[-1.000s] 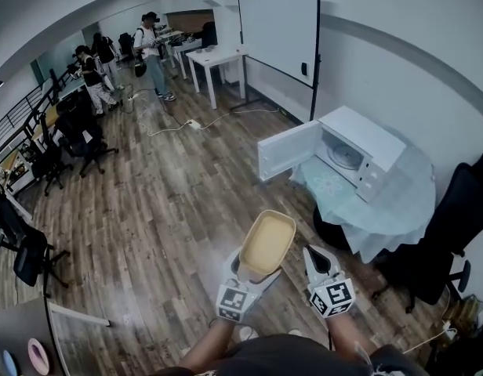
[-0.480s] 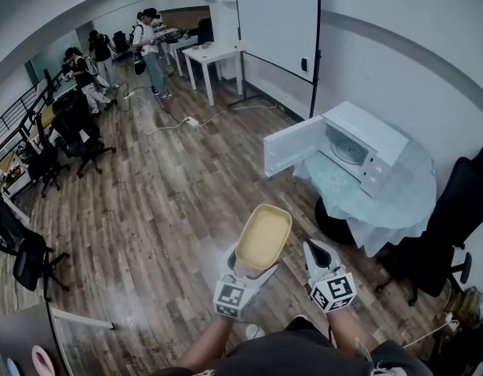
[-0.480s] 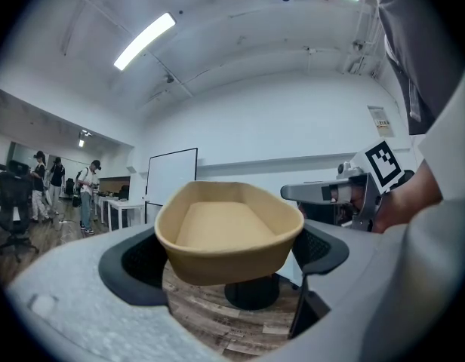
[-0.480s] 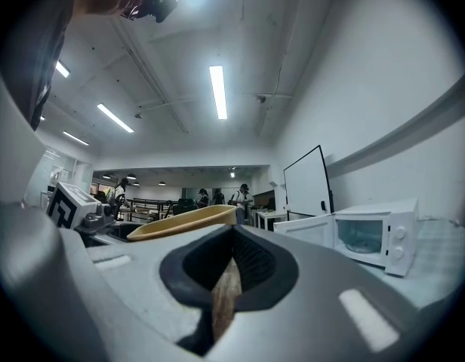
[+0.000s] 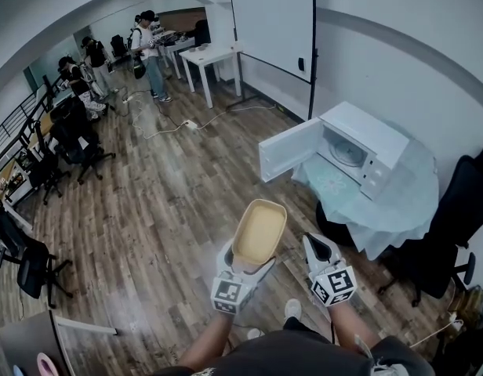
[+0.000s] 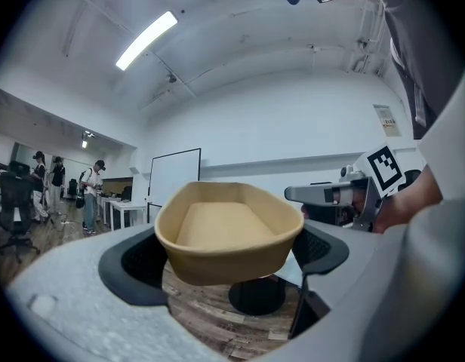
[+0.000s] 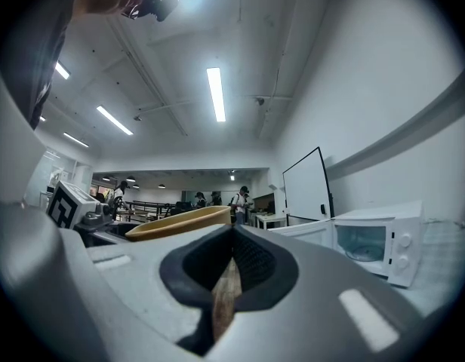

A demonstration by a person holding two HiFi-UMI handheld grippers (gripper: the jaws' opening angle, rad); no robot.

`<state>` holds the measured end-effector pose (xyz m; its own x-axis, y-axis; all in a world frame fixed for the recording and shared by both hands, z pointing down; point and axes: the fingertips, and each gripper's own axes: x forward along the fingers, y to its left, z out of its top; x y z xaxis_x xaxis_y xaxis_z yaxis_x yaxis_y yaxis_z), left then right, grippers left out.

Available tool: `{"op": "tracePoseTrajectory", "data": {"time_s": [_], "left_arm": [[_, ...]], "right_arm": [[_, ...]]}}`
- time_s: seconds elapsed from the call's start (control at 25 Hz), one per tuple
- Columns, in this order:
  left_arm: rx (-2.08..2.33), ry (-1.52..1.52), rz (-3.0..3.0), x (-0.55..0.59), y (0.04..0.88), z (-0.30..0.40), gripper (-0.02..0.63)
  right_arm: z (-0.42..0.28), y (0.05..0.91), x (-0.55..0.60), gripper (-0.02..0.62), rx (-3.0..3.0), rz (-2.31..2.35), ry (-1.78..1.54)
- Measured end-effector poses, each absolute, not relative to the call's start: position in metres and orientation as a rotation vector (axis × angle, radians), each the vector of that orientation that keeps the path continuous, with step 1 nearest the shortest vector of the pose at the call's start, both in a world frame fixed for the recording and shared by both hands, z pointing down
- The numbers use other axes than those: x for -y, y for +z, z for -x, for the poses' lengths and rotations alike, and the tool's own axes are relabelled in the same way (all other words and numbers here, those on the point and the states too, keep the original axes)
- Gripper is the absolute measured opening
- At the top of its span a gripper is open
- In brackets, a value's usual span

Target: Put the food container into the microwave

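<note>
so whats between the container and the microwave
Only wood floor and the near edge of the table, in the head view. The microwave door hangs open toward the container.

The floor (image 5: 171,202) is made of dark wood planks. The walls (image 5: 398,61) are white. A big whiteboard (image 5: 273,26) stands by the wall, with a white table (image 5: 214,56) near it. Black chairs (image 5: 69,135) sit on the left. A round worktop (image 5: 402,210) has a pale cloth on it. Long lights (image 7: 216,93) shine on the ceiling.
</note>
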<state>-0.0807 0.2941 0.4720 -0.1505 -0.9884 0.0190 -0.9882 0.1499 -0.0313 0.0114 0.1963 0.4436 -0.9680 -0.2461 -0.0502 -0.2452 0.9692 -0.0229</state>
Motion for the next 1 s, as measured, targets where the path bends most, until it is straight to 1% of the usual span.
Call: {"op": "tracePoseTrajectory", "data": {"time_s": [0.6,1.0], "left_arm": [[-2.426,-0.093,1.973,-0.174,0.472,0.107,0.511],[-2.470,-0.119,1.916,-0.118,0.471,0.118,0.511]], "right_arm": [[0.014,0.443,-0.086,0.002,-3.052,0.309,-0.005],[0.029,0.433,-0.029,0.001,-3.007,0.253,-0.024]]}}
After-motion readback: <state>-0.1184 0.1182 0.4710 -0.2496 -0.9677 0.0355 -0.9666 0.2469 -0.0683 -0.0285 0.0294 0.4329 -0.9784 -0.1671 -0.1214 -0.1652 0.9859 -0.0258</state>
